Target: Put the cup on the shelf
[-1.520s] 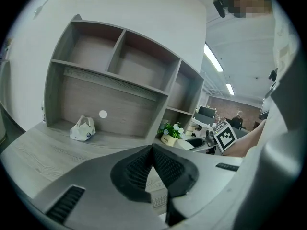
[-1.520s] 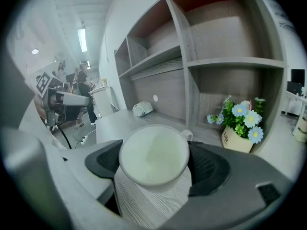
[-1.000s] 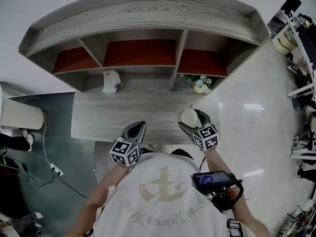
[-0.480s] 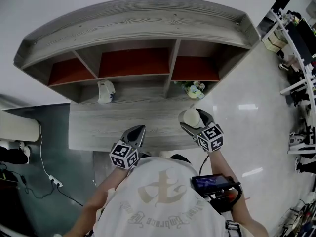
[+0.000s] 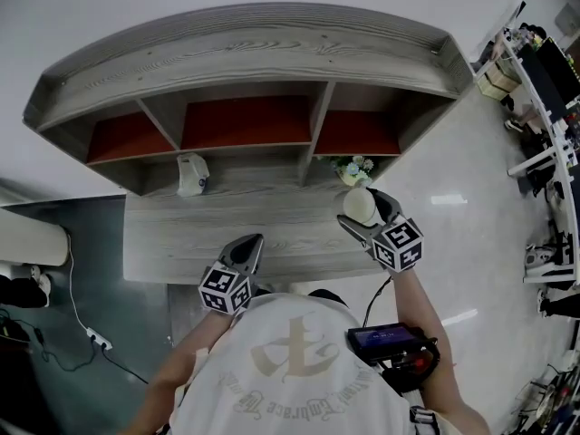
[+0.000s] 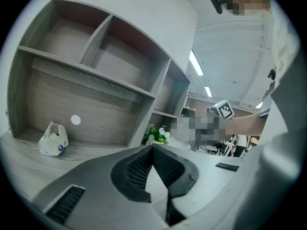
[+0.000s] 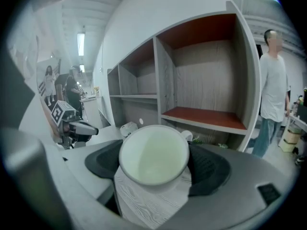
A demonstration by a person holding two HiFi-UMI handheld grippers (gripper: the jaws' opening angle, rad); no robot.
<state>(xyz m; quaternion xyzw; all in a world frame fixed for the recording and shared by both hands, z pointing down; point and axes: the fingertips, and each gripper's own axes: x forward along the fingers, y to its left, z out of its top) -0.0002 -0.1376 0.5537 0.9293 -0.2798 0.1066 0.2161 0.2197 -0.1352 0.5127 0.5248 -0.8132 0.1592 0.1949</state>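
A white cup (image 7: 153, 158) with a pale inside sits upright between the jaws of my right gripper (image 7: 154, 163), which is shut on it. In the head view the cup (image 5: 359, 206) hangs above the right end of the grey wooden desk (image 5: 181, 234), just in front of the shelf unit (image 5: 245, 57). The shelf's right red-floored compartment (image 7: 206, 118) lies straight ahead of the cup. My left gripper (image 5: 246, 248) hovers over the desk's front edge, its jaws closed on nothing (image 6: 152, 150).
A small white bag (image 5: 191, 173) stands on the desk's back ledge at left, also seen as the white bag (image 6: 53, 139). A flower pot (image 5: 352, 168) sits just behind the cup. A person (image 7: 272, 95) stands to the right of the shelf.
My right gripper has carried the cup forward and to the right, closer to the flower pot and shelf. The left gripper stays by the desk's front edge.
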